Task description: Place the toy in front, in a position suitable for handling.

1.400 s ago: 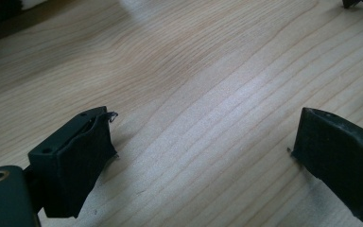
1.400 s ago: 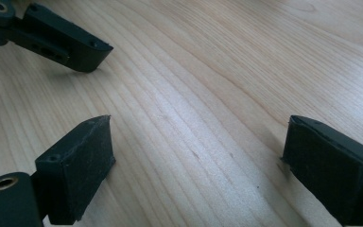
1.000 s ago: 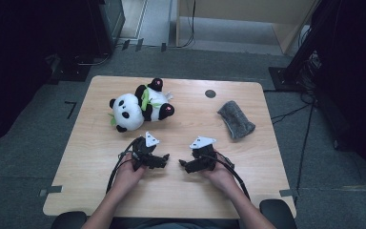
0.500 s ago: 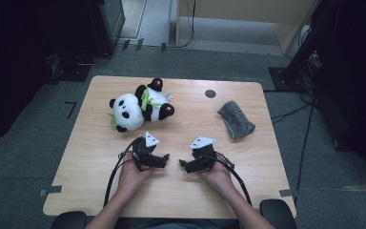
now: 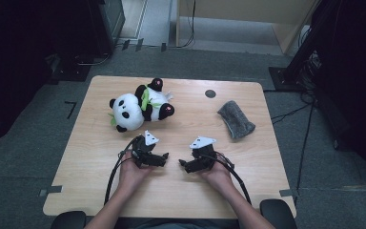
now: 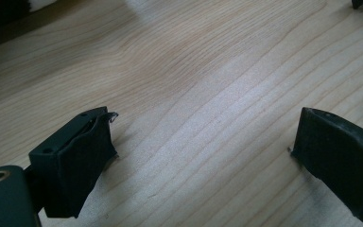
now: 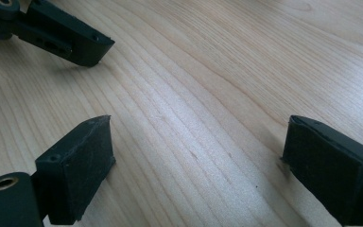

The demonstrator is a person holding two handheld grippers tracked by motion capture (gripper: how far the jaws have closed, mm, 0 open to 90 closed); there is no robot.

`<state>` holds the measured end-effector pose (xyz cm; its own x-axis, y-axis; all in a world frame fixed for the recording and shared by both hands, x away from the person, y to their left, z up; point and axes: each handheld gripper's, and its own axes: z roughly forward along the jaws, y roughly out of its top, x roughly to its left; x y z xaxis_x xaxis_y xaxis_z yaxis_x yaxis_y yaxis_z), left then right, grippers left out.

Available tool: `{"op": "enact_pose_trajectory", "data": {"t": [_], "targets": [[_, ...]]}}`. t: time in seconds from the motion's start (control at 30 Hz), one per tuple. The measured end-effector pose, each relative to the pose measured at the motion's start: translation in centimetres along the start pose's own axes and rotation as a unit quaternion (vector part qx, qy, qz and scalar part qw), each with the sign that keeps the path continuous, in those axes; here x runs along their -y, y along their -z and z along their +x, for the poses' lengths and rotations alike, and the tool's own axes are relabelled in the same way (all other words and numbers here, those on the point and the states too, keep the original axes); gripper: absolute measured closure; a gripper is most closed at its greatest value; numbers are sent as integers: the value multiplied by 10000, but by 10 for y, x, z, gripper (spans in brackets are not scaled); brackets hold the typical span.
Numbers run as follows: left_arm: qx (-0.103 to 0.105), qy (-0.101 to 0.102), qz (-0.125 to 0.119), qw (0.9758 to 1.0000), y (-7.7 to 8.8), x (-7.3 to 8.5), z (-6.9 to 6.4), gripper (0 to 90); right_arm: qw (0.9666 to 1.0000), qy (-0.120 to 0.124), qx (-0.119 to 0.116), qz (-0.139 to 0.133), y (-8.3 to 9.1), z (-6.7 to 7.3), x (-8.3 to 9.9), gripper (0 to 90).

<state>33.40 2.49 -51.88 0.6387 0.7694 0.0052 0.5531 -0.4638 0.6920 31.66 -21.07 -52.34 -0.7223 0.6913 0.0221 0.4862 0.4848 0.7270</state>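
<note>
My left gripper [image 5: 163, 159] rests on the wooden table [image 5: 95, 157] near the front middle, held in a hand, its tips pointing right. My right gripper [image 5: 183, 165] lies just beside it, tips pointing left, the two facing each other a small gap apart. In the left gripper view the left gripper [image 6: 203, 142] stands open over bare wood. The right gripper [image 7: 196, 146] is likewise open with nothing between its pads, and the other gripper's tip [image 7: 82, 47] shows at the upper left. A plush panda [image 5: 140, 106] lies on its side behind the left gripper.
A folded grey cloth [image 5: 236, 119] lies at the right rear of the table. A small dark round mark [image 5: 210, 93] sits near the far edge. Black cables [image 5: 112, 176] trail from both grippers toward the front edge. Dark floor and equipment surround the table.
</note>
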Motion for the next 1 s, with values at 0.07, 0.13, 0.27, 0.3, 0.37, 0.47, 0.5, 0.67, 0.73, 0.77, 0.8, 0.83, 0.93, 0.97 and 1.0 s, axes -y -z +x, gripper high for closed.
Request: {"op": "enact_pose_trajectory", "data": {"t": [0.07, 0.13, 0.27, 0.3, 0.37, 0.47, 0.5, 0.67, 0.73, 0.77, 0.8, 0.83, 0.93, 0.97, 1.0], "targets": [[-7, 2, 0, 10000, 1, 0, 1, 77, 10000, 1, 1, 0, 0, 0, 0, 90], [-2, 16, -20, 10000, 3, 0, 2, 121, 10000, 3, 1, -1, 0, 0, 0, 90], [127, 105, -2, 9999, 5, 0, 7, 144, 10000, 1, 1, -1, 0, 0, 0, 91], [141, 115, 16, 9998, 5, -1, 7, 147, 10000, 2, 0, -2, 0, 0, 0, 91], [191, 121, 3, 9997, 7, -1, 9, 147, 10000, 2, 0, -2, 0, 0, 0, 91], [262, 140, -36, 9996, 10, -2, 10, 152, 10000, -3, 3, -5, 0, 0, 0, 94], [286, 145, -43, 9995, 11, -2, 10, 152, 10000, -6, 10, -10, 0, 0, 0, 94], [387, 144, -54, 9991, 19, -5, 14, 156, 10000, -19, 37, -8, 0, 0, 0, 94], [481, 198, -138, 9985, 22, -6, 16, 157, 10000, -9, 39, -16, 0, 0, 0, 94], [507, 217, -170, 9983, 25, -7, 18, 157, 10000, 1, 40, -20, -1, -1, 0, 94], [517, 208, -196, 9983, 27, -7, 19, 157, 10000, -1, 42, -21, -1, -1, 0, 94], [523, 207, -227, 9982, 28, -8, 20, 157, 10000, -9, 49, -19, -1, 0, 0, 94], [515, 219, -218, 9982, 32, -9, 24, 158, 10000, -24, 58, -16, 0, 0, 0, 94], [536, 204, -203, 9981, 33, -9, 25, 166, 10000, -21, 59, -18, 0, 0, 0, 94], [570, 179, -199, 9980, 34, -8, 27, 219, 10000, -25, 59, -17, 0, 0, 0, 94]]}}
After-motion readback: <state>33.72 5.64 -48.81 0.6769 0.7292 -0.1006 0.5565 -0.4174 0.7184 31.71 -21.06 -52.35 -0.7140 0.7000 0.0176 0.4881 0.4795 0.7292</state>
